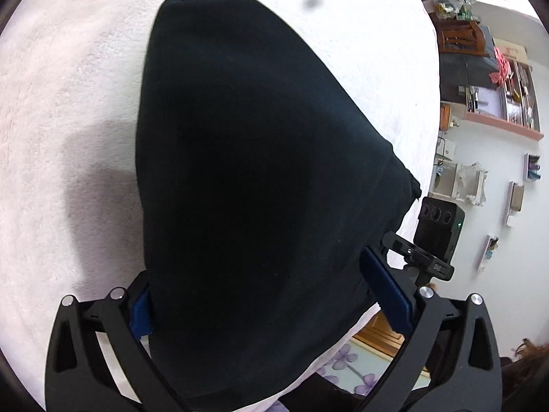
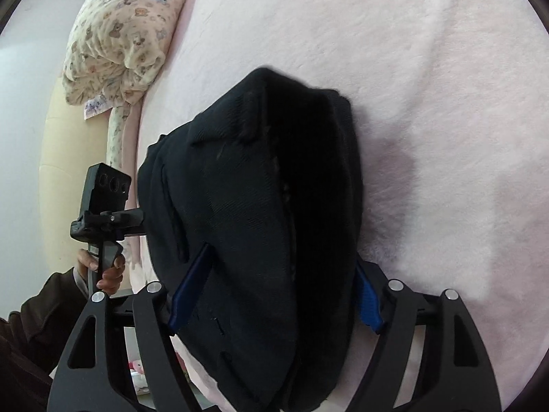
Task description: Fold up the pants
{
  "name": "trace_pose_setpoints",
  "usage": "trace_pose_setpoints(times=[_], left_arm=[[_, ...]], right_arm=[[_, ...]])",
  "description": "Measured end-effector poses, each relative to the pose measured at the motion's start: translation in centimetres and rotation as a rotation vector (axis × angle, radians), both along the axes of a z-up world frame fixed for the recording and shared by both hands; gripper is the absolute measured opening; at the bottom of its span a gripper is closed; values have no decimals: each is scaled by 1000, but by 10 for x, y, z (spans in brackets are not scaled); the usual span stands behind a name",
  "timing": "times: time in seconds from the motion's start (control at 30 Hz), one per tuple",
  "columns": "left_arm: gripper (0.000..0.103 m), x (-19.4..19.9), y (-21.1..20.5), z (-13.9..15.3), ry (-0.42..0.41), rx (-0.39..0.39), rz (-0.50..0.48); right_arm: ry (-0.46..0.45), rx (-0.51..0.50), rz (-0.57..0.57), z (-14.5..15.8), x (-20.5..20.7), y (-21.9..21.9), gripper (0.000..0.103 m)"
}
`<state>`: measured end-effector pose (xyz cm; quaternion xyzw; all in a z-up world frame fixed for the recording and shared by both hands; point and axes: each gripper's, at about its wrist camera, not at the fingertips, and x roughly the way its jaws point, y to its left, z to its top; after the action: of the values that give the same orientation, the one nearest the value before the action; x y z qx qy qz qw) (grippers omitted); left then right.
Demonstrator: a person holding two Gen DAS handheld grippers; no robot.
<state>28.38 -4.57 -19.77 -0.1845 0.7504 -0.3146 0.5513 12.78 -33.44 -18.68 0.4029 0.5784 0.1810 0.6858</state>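
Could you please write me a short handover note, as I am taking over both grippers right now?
Left gripper: jaws wide, black pants between the pads; whether they press the cloth is unclear.
Right gripper: wide too, a thick bunched part of the pants between its pads; grip also unclear.
Things: the pants lie on the pink blanket, near its edge, reaching away from both grippers. A floral pillow lies at the far left in the right view.
Done: the cloth looks doubled over at the right gripper.
Left: check both grips, then finish and flatten the fold.
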Motion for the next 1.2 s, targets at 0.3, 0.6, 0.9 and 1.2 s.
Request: trace_pose_setpoints(times=[0.3,0.6,0.9,1.2], left_arm=[[67,2,21,2,-18,31,71],[35,-5,34,16,-92,25,90],[26,-12,43,38,-143,-22,126],[25,8,28,65,-200,-107,148]], right_arm=[[9,26,-48,-2,-3,-7,48],[-36,61,-83,8,-5,-4,36],[-76,149,-129,21,-8,-7,31],[-172,166,-215,50,18,-34,29]])
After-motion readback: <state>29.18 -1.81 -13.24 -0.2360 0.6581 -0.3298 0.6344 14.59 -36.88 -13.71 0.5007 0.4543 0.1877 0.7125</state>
